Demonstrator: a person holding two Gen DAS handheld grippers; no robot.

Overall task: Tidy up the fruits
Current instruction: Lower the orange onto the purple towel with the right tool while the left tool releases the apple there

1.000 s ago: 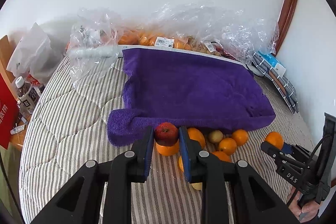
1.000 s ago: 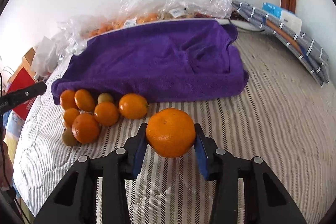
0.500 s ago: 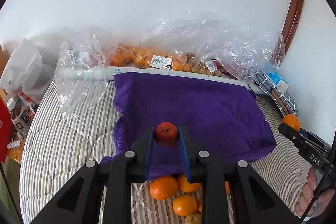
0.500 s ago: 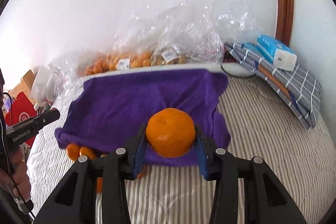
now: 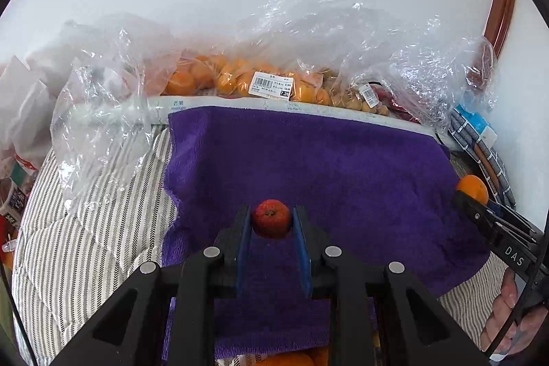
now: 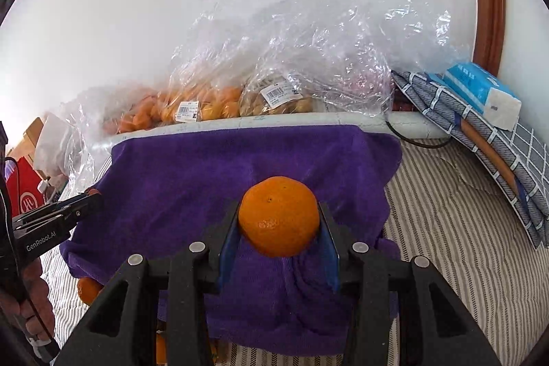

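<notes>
My left gripper (image 5: 271,220) is clamped on a red fruit (image 5: 270,217) and my right gripper (image 6: 278,222) on an orange (image 6: 278,216), both above the purple towel (image 5: 308,160).

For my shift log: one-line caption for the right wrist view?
Right gripper holds an orange above the purple towel.
</notes>
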